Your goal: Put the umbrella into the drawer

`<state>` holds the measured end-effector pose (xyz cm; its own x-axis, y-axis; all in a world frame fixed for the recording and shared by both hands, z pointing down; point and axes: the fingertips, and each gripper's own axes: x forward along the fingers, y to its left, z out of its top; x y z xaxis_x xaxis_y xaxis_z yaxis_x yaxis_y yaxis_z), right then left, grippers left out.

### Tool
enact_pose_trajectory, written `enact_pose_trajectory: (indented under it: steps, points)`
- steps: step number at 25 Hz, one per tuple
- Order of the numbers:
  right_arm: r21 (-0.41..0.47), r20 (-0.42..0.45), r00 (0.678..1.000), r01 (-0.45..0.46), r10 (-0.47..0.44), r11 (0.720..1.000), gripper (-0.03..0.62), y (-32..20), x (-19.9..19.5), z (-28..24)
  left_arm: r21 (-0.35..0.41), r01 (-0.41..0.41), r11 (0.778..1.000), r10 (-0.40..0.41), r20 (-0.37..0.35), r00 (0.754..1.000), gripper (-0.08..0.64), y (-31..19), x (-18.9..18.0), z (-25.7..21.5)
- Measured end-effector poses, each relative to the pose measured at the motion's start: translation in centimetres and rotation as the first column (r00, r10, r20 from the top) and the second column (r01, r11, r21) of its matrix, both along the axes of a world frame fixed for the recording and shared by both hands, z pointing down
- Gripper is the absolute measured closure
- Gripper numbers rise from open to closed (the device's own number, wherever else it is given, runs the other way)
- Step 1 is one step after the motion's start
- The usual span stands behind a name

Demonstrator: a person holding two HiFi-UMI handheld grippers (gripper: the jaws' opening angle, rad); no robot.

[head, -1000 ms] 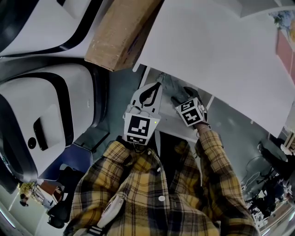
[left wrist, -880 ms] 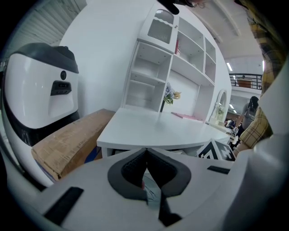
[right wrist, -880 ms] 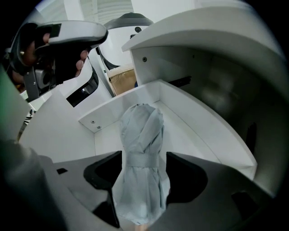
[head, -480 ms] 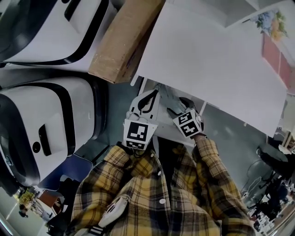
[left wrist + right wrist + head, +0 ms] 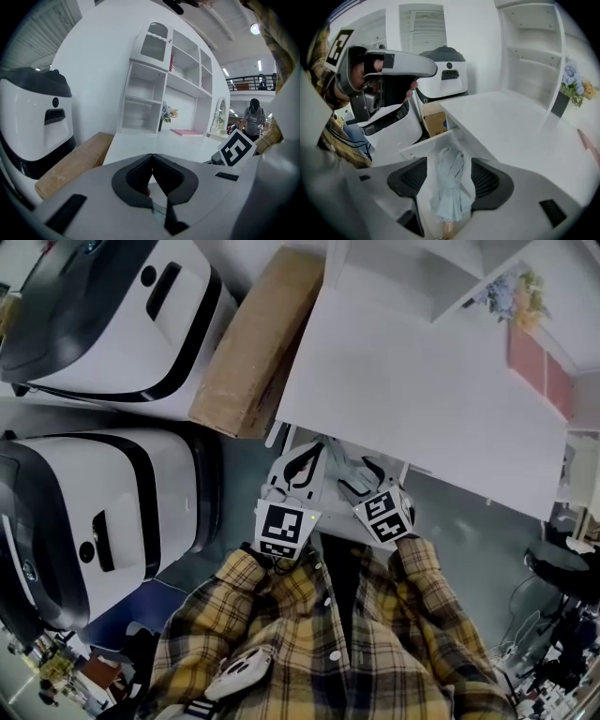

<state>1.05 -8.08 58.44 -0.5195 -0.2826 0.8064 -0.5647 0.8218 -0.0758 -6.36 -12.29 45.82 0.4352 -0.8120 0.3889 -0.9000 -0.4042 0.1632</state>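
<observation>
Umbrella: we count one umbrella (image 5: 450,187), light blue and folded. It lies in the single drawer (image 5: 423,144), which is pulled out under the near edge of the table (image 5: 422,399).
Long axis: in the right gripper view it runs straight away from the camera, in line with the jaws. Its tan end is nearest us, and its rounded fabric end points at the drawer's far wall.
Right gripper: the right gripper (image 5: 449,164) is released, with its jaws wide apart on either side of the umbrella (a gap shows at the left pad; we cannot judge contact at the right).
Left gripper: the left gripper (image 5: 151,159) is clenched on nothing, its jaw tips meeting. It is held over the table's near edge and faces the shelf unit (image 5: 159,79) at the table's back.
Beside the table: one cardboard box (image 5: 253,343) stands along its left side. Two white machines (image 5: 66,502) stand left of the box.
On the table: one vase of flowers (image 5: 574,84) stands at the back, by the shelf unit.
</observation>
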Motion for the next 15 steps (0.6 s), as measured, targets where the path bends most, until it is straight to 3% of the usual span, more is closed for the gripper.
enact_pose_trajectory:
  steps: [8, 15]
  points:
    - [0.096, 0.104, 0.993, -0.067, 0.057, 0.993, 0.298, -1.8, 0.1, -6.8, 0.073, -0.046, 0.996, 0.046, -0.004, 0.999, 0.54, -0.5, 0.7, -3.9]
    - [0.208, 0.227, 0.966, -0.169, 0.12, 0.963, 0.347, -3.3, 0.8, -14.0, 0.131, -0.092, 0.987, 0.096, -0.025, 0.995, 0.54, -0.2, 2.1, -7.6]
